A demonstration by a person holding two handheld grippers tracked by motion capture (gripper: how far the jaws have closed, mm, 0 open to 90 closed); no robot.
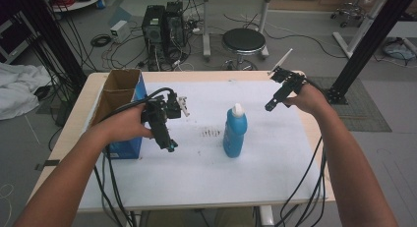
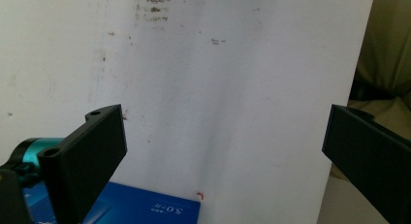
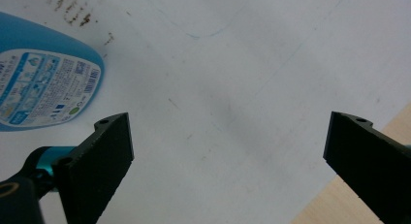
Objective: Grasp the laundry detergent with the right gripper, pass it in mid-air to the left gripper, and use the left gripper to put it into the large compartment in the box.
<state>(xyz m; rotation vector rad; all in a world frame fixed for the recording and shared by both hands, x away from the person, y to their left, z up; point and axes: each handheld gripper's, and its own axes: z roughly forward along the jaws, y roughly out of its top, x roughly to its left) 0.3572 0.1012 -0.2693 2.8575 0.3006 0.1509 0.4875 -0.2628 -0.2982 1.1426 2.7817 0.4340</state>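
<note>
A blue bottle [image 1: 235,131] with a white cap stands upright near the middle of the white mat [image 1: 206,173]. My left gripper [image 1: 169,147] hovers left of it, beside a blue cardboard box [image 1: 123,97], jaws spread wide over bare mat. My right gripper [image 1: 269,107] is held above the mat to the right of the bottle, also open. In the right gripper view the bottle's label [image 3: 43,83] lies at the upper left, outside the open jaws. The left gripper view has a corner of the blue box [image 2: 145,209] at the bottom.
The open-topped box stands at the mat's left edge. A dark stain [image 1: 211,133] marks the mat left of the bottle. Cables hang off the table's front edge. Beyond the table are a black stool [image 1: 243,42], computer towers [image 1: 162,23] and black frame posts.
</note>
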